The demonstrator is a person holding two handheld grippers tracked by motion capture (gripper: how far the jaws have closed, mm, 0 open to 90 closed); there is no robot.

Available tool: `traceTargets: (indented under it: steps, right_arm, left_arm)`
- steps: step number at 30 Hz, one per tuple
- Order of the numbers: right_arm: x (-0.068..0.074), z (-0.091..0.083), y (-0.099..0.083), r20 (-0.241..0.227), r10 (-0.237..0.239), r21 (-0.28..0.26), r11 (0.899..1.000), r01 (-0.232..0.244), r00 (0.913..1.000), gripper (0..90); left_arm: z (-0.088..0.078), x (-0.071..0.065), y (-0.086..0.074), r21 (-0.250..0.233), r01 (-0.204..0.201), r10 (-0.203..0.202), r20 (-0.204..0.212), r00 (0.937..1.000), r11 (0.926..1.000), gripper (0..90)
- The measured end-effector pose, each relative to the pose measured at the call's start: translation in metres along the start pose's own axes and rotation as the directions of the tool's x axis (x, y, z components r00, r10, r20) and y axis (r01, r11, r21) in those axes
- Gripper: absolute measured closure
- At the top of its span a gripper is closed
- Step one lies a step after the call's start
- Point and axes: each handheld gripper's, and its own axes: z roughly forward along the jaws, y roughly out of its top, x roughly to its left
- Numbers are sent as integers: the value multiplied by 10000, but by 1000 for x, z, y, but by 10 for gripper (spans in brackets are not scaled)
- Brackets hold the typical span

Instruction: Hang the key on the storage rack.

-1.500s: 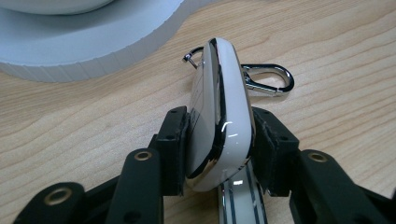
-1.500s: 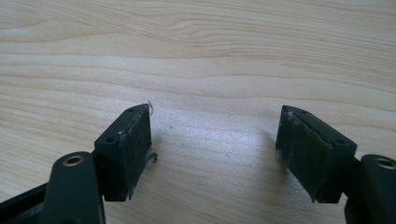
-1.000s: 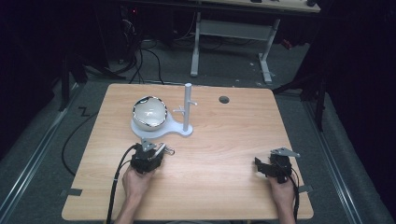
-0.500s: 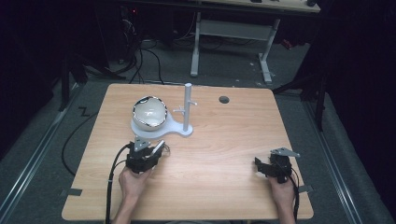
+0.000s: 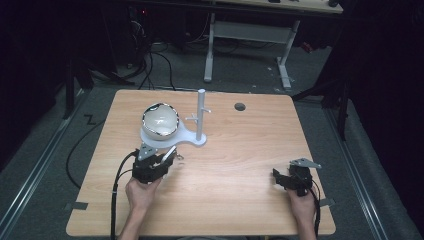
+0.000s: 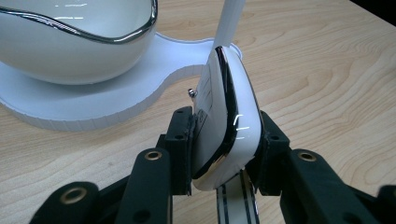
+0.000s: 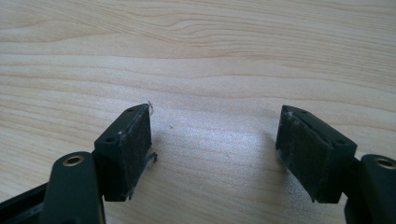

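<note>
A white glossy bowl with a chrome rim (image 5: 160, 121) sits on a flat white stand base (image 5: 192, 140), and a white post (image 5: 200, 112) rises beside it. Just in front of the base, my left gripper (image 5: 167, 156) is shut on a white curved piece with chrome trim (image 6: 231, 121). The left gripper view shows that piece standing upright between the jaws, with the bowl (image 6: 74, 42) and the base (image 6: 116, 93) close behind it. My right gripper (image 5: 280, 177) is near the table's front right. Its jaws (image 7: 215, 140) stand wide open over bare wood.
The wooden table (image 5: 240, 150) has a round cable hole (image 5: 240, 106) at the back. A black cable (image 5: 117, 190) trails from the left gripper over the front edge. Bare wood lies between the two grippers. Desk legs stand on the floor beyond.
The left gripper has shifted slightly to the left with the white piece still in it. The right gripper has not moved.
</note>
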Motion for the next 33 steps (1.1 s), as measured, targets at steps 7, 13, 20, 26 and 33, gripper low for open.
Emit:
traceTargets:
  steps: [7,13,20,26,33]
  right_arm:
    - [0,0,0,7,-3,3,10000,3,10000,269]
    - [0,0,0,8,-1,4,10000,1,10000,269]
    - [0,0,0,-6,-2,1,10000,2,10000,269]
    - [0,0,0,-6,11,4,10000,-11,10000,269]
    - [0,0,0,-7,-2,-1,10000,2,10000,269]
  left_arm:
    - [-5,0,4,-202,67,-65,109,9999,9998,650]
    - [-8,-3,11,-336,-31,37,200,9998,9994,650]
    - [-10,-3,16,-445,52,-37,340,9994,9990,649]
    - [-13,-3,20,-573,65,-38,463,9989,9983,649]
    - [-15,-4,27,-651,1,40,639,9979,9979,649]
